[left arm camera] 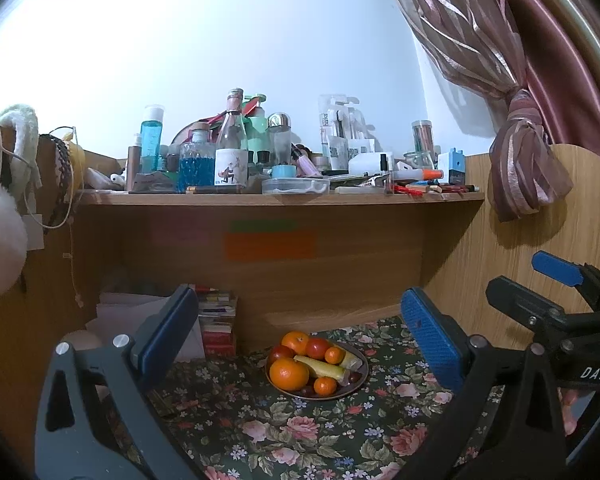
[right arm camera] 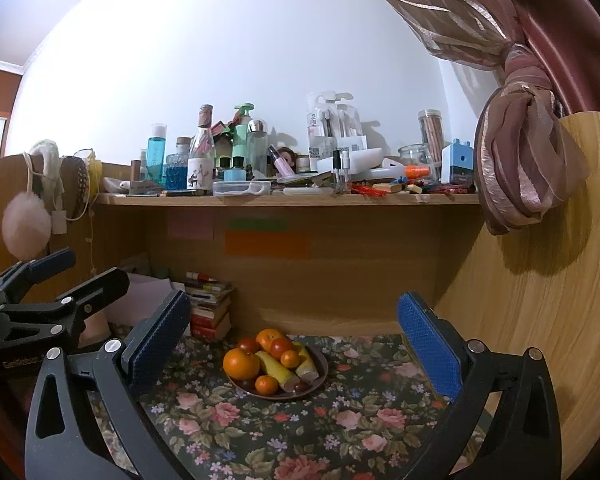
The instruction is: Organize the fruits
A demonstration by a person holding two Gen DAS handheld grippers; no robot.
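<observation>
Toward the desk's back edge, mid-width, sits the plate [right arm camera: 320, 364] on the floral cloth [right arm camera: 340, 432], heaped with oranges [right arm camera: 241, 363], tomatoes [right arm camera: 281, 347] and two corn cobs [right arm camera: 278, 369]. Left gripper [left arm camera: 296, 332] jaws wide, nothing between. Right gripper [right arm camera: 292, 336] jaws wide, empty too. Both short of the plate, side by side.

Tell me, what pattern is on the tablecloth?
Pink roses and small flowers on dark green tablecloth; clearest in the right wrist view.
</observation>
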